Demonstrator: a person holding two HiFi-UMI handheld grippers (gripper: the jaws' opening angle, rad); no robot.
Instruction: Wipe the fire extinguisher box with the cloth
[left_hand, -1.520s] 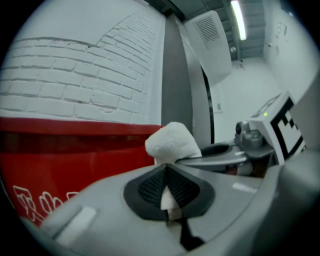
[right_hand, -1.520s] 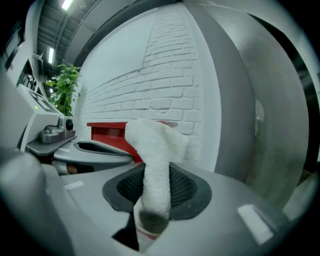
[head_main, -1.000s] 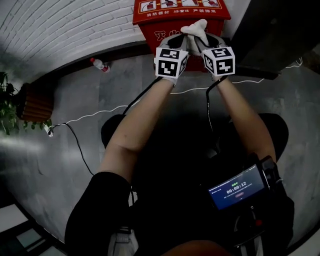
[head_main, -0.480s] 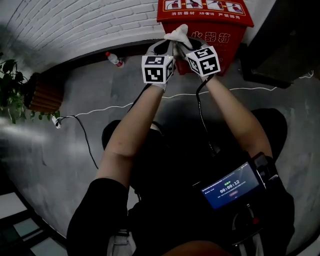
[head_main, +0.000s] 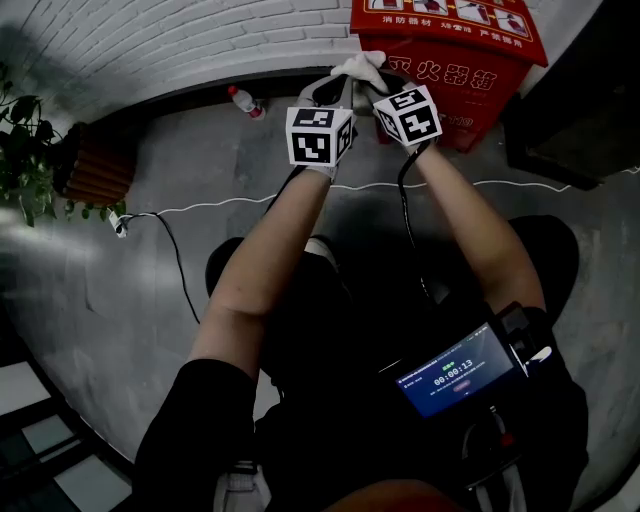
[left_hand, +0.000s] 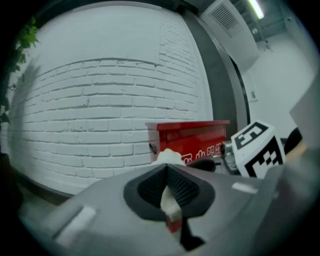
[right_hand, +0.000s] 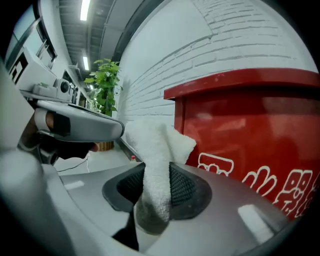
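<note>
While both are clamped shut on the same white cloth (right_hand: 157, 150), the left tool (left_hand: 168, 192) pinches a thin edge and the right tool (right_hand: 152, 192) a thick fold. Just beyond the bunched cloth stands the red fire extinguisher box (head_main: 470, 95), near its upper left corner; contact cannot be told. White characters (head_main: 440, 76) on its front read 火器箱; the lid's smaller print is illegible.

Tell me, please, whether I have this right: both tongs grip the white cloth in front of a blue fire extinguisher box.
Not quite: the fire extinguisher box is red, not blue, as the right gripper view shows. Otherwise yes: the left tongs and right tongs both grip the white cloth.
</note>
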